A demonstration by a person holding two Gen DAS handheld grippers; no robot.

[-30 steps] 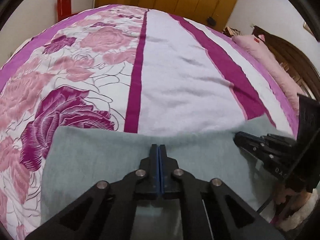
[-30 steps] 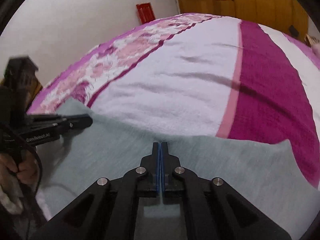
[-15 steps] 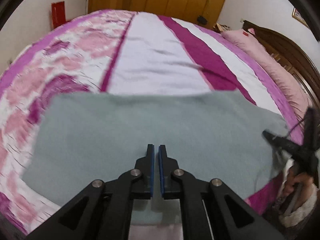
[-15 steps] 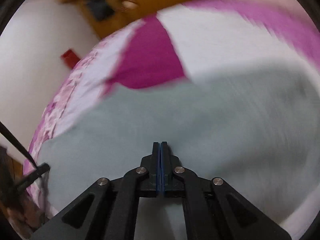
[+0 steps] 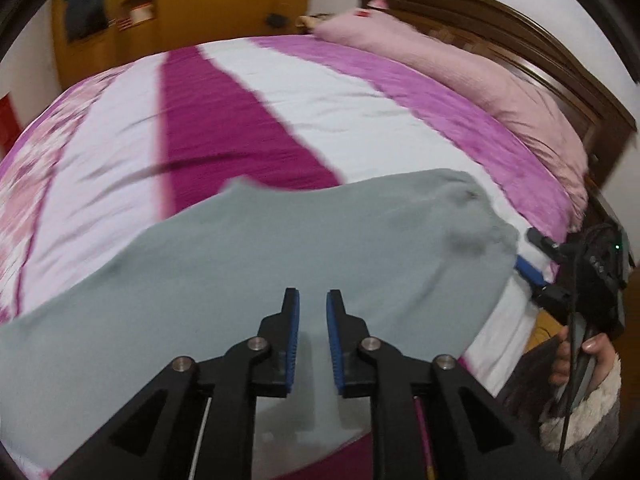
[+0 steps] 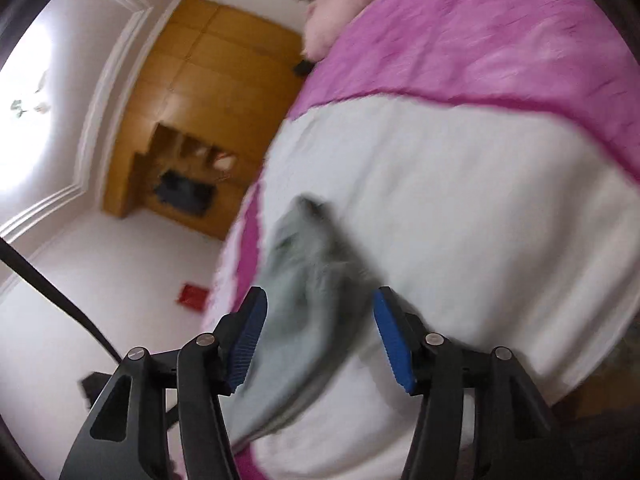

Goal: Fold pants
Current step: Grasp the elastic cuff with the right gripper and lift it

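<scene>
Both parted: left tool (image 5: 312,300) over pants (image 5: 256,256), right tool (image 6: 318,306) straddling them.

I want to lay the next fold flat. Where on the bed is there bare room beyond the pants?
Bare bedspread runs from the far edge of the grey pants up to the pink pillow. The left floral side is free too. It is crowded at the right edge, where the right gripper sits beside the pants.

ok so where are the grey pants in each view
Left wrist: pants spread across the lower middle, on the bed ahead of the open left gripper.
Right wrist: pants bunched at lower centre, between the wide-open fingers of the right gripper.
Shared landmark: the wooden wardrobe.
</scene>
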